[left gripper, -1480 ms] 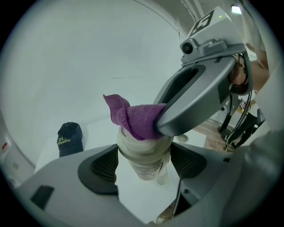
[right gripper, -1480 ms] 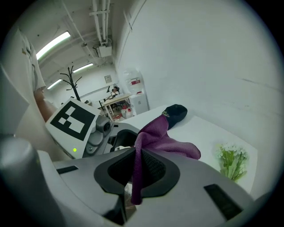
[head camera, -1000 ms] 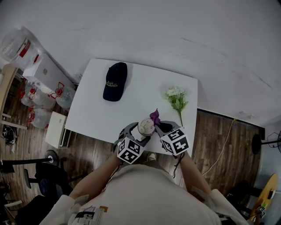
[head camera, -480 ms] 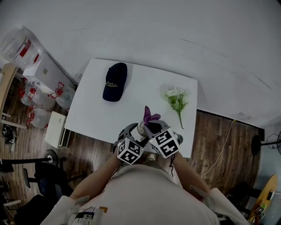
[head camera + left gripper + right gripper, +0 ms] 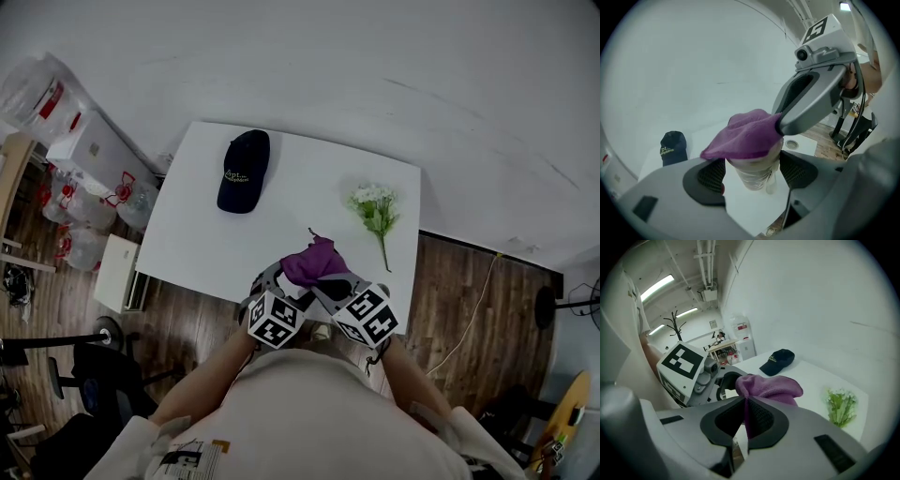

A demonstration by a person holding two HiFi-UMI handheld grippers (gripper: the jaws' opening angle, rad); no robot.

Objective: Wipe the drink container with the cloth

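A dark cap (image 5: 242,172) lies at the left of the white worktop (image 5: 281,197). At the near edge, the left tool (image 5: 753,172), spread wide, clamps the drink container (image 5: 751,178). A purple cloth (image 5: 745,136) drapes over its top, pinched in the closed right tool (image 5: 746,420). Flowers (image 5: 377,211) lie to the right.

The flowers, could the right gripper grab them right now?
Probably not yet: the right gripper is shut on the purple cloth draped over the cup. Nothing lies between it and the flowers, though.
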